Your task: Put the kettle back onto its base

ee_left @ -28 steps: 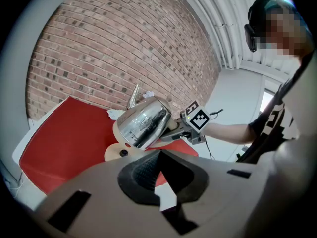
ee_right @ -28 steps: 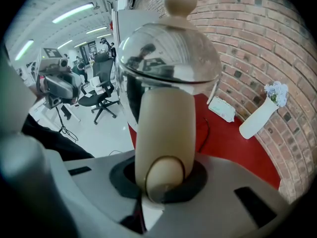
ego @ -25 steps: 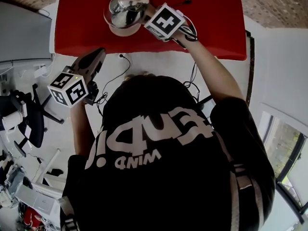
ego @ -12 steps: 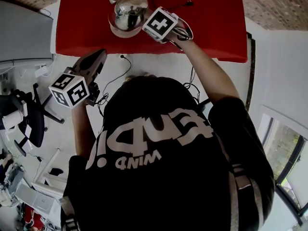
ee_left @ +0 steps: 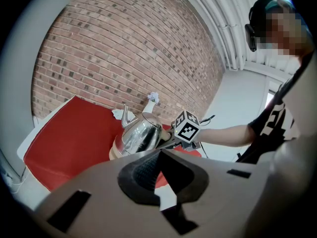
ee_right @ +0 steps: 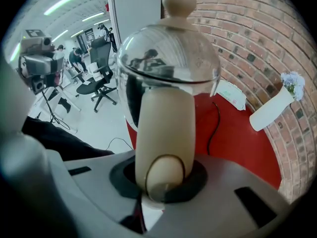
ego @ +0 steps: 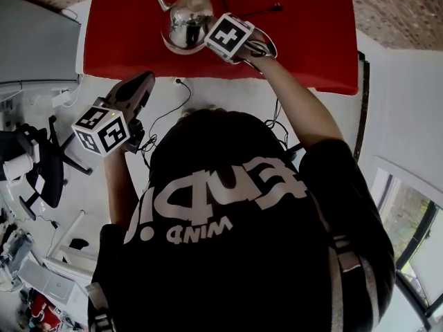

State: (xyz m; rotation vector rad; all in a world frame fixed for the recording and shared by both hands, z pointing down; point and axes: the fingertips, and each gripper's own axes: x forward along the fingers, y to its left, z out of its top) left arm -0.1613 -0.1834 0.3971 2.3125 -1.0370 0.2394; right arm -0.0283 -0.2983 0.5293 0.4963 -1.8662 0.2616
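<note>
Right claw point(ee_right: 161, 176) pinches the kettle's point(ego: 187, 19) cream handle point(ee_right: 163, 123) over the red tabletop point(ego: 311, 40); left claw point(ee_left: 157, 168) pressed together, empty; shirt point(ego: 228, 254) print reads "WIND" (upside down, rest unclear).

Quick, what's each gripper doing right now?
Left gripper: closed, empty.
Right gripper: closed on the kettle's handle.

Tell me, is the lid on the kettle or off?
On. In the right gripper view, the lid with its round knob sits closed on top of the kettle.
</note>
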